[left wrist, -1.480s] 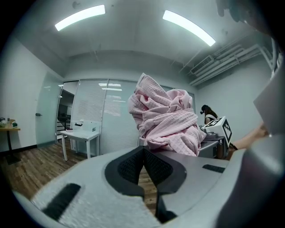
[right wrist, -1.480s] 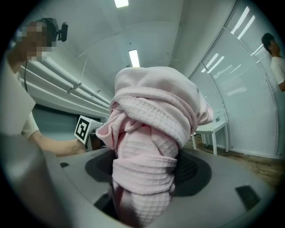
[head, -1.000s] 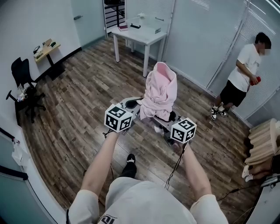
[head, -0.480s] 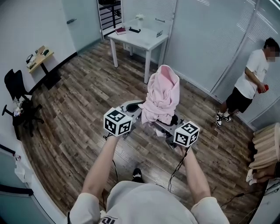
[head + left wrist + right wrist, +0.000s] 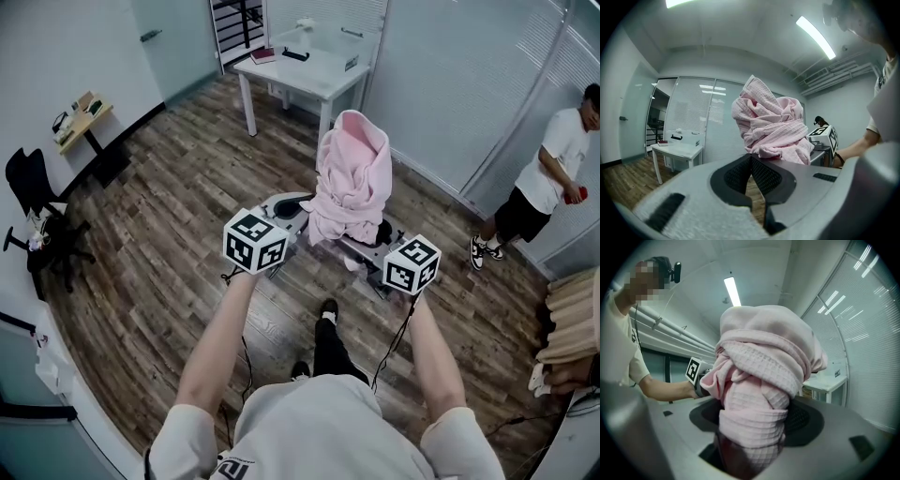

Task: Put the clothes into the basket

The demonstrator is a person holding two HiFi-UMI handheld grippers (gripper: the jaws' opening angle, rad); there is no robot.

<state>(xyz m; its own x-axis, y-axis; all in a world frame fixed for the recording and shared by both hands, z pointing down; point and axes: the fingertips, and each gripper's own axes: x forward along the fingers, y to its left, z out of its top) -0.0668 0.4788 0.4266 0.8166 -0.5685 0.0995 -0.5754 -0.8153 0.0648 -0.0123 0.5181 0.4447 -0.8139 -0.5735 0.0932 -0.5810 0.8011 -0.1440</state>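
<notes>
Clothes, a pink waffle-weave bundle, are held high between the two claws, above the wood floor; no basket shows anywhere. Soft, light and floppy by my guess, apt to sag and unroll, so best taken by the thick bunched folds low down; the right claw is clamped wide on just such a wad; the left claw has its pads together at the tips, right against the cloth, though I cannot tell whether it nips a fold. Since a second ago the person has stepped forward, one foot now ahead; the white bench looks nearer; the bystander sits closer to the right edge; the bundle sits unchanged.
</notes>
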